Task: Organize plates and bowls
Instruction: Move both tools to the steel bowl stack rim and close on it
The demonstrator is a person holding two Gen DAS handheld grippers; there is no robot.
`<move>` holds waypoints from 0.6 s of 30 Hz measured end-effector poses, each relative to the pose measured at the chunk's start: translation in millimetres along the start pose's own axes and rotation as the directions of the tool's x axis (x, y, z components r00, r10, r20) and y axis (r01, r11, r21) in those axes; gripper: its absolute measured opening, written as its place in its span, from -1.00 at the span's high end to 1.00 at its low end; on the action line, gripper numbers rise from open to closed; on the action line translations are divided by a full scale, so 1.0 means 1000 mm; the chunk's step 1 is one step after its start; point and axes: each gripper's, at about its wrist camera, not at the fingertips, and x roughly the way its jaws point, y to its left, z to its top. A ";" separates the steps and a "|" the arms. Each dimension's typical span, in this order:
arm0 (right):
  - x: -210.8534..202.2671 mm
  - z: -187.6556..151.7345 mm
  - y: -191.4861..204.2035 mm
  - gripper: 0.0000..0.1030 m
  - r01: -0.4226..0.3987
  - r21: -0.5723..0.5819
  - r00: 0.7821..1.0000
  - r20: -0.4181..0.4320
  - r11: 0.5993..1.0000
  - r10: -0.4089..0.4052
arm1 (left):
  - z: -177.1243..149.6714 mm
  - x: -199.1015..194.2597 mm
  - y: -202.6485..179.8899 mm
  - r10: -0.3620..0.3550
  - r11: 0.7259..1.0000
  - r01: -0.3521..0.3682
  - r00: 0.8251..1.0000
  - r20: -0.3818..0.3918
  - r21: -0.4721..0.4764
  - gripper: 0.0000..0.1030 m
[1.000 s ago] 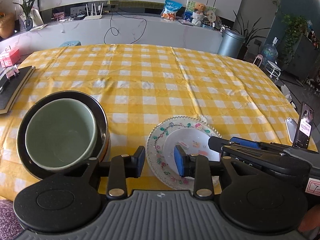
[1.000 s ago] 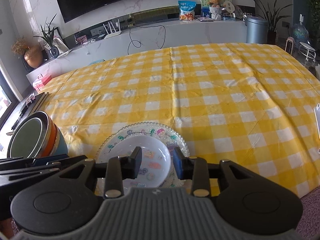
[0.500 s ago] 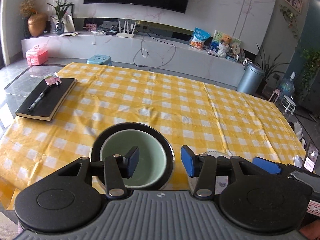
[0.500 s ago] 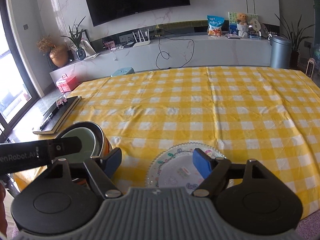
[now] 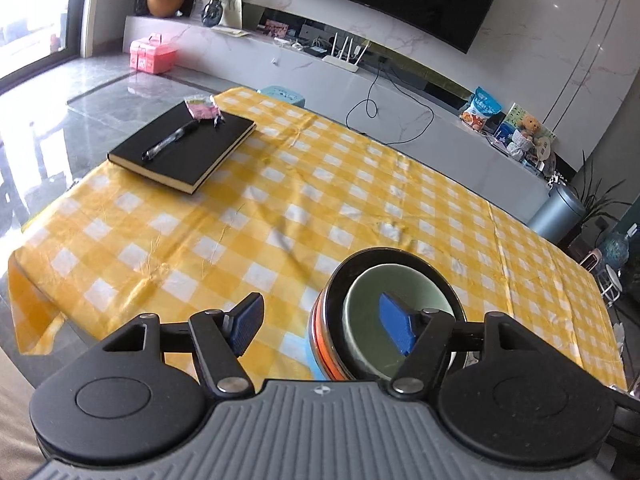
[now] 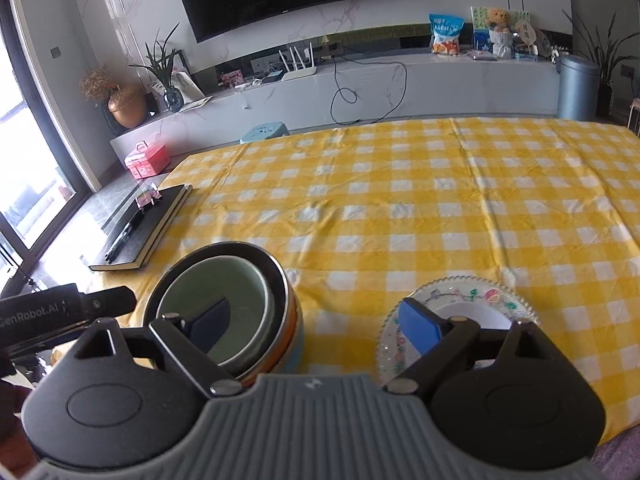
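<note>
Left wrist view is showing the left tool (image 5: 322, 326) gaping wide and gripping nothing, its right finger hanging over the green bowl (image 5: 374, 306) nested in the bowl stack (image 5: 326, 344) near the bench (image 5: 280, 208) front edge. The right tool (image 6: 316, 326) is likewise spreading wide and empty, with the stack and the patterned plate (image 6: 486, 294) sitting beyond it.

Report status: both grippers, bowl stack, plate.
Left gripper open, empty. Right gripper open, empty. Bowl stack nested, green bowl on top; patterned plate beside it with a white dish on it. Black notebook far left, not in the way.
</note>
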 end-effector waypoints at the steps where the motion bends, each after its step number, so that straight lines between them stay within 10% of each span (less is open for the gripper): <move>1: 0.004 0.000 0.002 -0.75 -0.006 0.011 1.000 -0.023 1.000 0.006 | -0.001 0.003 0.004 -0.006 1.000 0.006 1.000 -0.015 -0.021 -0.51; 18: 0.067 -0.004 -0.012 -0.59 -0.048 0.250 0.967 -0.230 0.967 0.108 | -0.018 0.050 0.033 -0.087 0.966 0.062 0.992 -0.093 -0.249 -0.51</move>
